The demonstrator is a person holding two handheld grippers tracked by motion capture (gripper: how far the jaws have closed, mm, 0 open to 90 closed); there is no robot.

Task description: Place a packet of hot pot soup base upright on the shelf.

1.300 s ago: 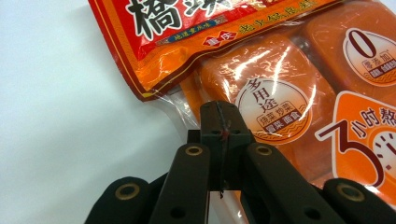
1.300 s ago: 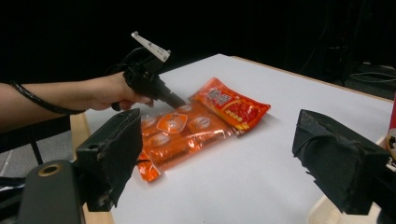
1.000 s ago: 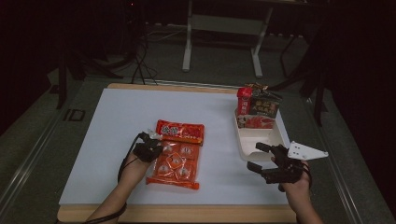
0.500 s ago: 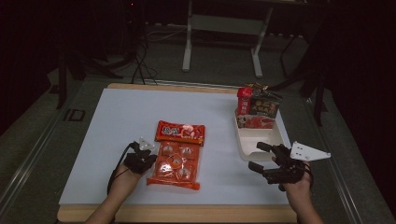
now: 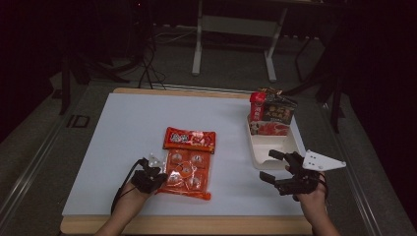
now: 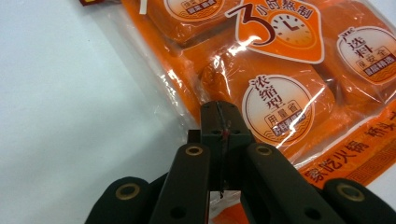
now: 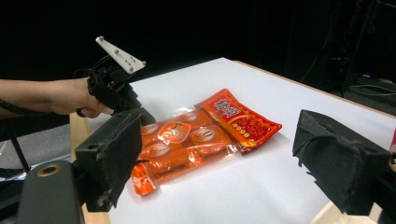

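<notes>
High view: your left gripper (image 5: 153,175) is clenched on the clear edge of the orange pouch pack (image 5: 189,170), which lies mid-table. Your right gripper (image 5: 277,169) hangs released near the white tray (image 5: 259,150). That slick film could slip free if tugged.
</notes>
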